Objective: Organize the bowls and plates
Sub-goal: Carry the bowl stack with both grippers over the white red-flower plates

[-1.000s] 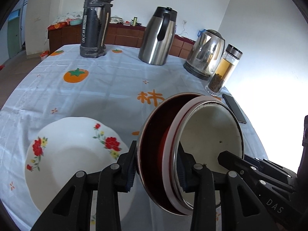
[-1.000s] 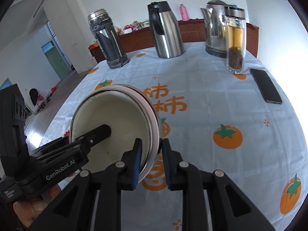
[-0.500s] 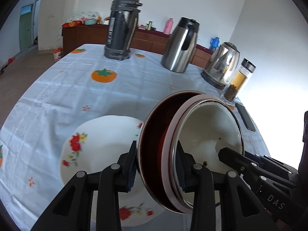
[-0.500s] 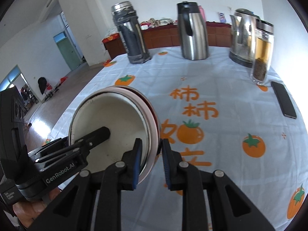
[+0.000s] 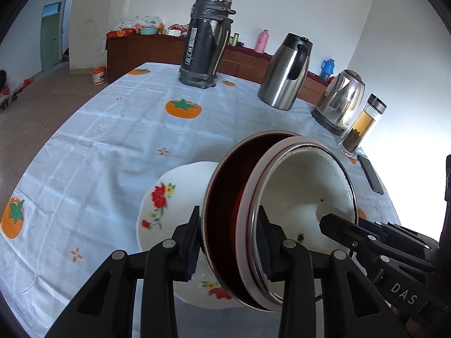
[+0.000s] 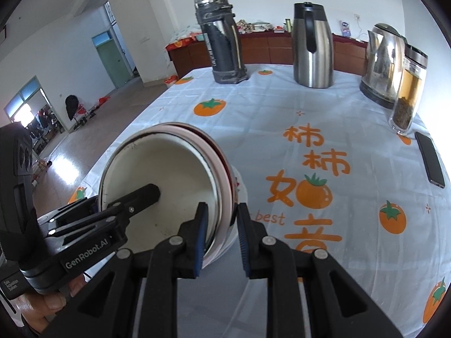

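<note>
Two nested bowls hang tilted in the air: a cream enamel bowl (image 5: 304, 186) with a pink rim sits inside a metal bowl with a red inside (image 5: 228, 174). My left gripper (image 5: 229, 242) is shut on their near rims. My right gripper (image 6: 222, 236) is shut on the rim of the same pair, the cream bowl (image 6: 157, 169) on its left. Each view shows a finger of the other gripper reaching inside the cream bowl. Below the bowls a white plate with red flowers (image 5: 174, 197) lies on the tablecloth, partly hidden by them.
At the far side of the table stand a black thermos (image 5: 207, 39), a steel jug (image 5: 284, 73), a kettle (image 5: 339, 101) and a glass tea bottle (image 5: 362, 124). A phone (image 5: 372, 176) lies at the right. The table's edge curves along the left, with floor beyond.
Both grippers have carried the nested bowls to the left, so the floral plate now lies under them instead of off to their left. The grips have not changed.
</note>
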